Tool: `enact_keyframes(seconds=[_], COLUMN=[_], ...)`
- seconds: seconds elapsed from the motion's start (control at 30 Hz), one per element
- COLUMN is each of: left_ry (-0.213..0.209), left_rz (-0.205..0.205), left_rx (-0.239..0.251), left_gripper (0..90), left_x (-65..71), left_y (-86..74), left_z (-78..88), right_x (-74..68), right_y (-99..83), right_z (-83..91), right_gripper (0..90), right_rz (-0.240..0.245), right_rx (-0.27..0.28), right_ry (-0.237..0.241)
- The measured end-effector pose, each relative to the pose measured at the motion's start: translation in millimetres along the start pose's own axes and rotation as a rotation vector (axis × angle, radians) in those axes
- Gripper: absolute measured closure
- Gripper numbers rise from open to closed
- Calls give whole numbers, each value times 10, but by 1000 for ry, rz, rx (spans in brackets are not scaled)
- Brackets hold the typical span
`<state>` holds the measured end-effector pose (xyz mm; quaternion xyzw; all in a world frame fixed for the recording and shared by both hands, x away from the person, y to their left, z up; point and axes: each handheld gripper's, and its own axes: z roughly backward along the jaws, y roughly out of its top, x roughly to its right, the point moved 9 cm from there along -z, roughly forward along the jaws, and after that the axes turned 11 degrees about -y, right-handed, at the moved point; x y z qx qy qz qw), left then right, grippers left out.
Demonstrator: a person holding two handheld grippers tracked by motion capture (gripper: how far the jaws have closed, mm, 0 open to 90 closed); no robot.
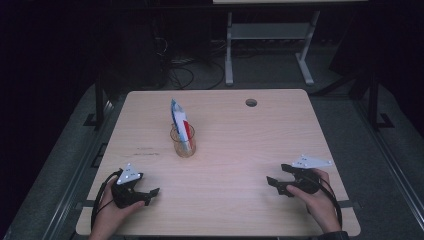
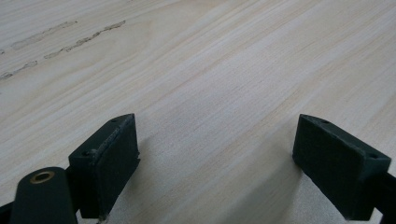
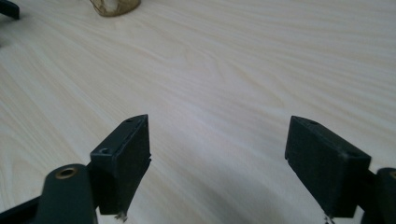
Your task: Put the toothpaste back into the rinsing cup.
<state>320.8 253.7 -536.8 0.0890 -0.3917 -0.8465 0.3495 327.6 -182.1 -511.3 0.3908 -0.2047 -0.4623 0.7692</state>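
Glass cup, clear and round, stands upright on the pale wood-grain tabletop, left of centre, with a slim red, white and blue packet leaning out of it. Both black hand-held grippers lie low near the front edge, well apart from it: left hand-held gripper and right hand-held gripper, jaws spread and holding nothing. In the right gripper view the cup's base is cut off at the top edge.
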Motion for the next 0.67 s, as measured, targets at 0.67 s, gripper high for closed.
enact_keyframes(seconds=[0.67], left_ry=[3], left_rz=[4], left_rx=[3], left_gripper=[131], left_x=[0], left_y=[1], left_z=[-2], right_x=[165], right_y=[-417], right_z=[56], right_gripper=[160], right_rz=[43], right_rx=[-87], right_ry=[-100])
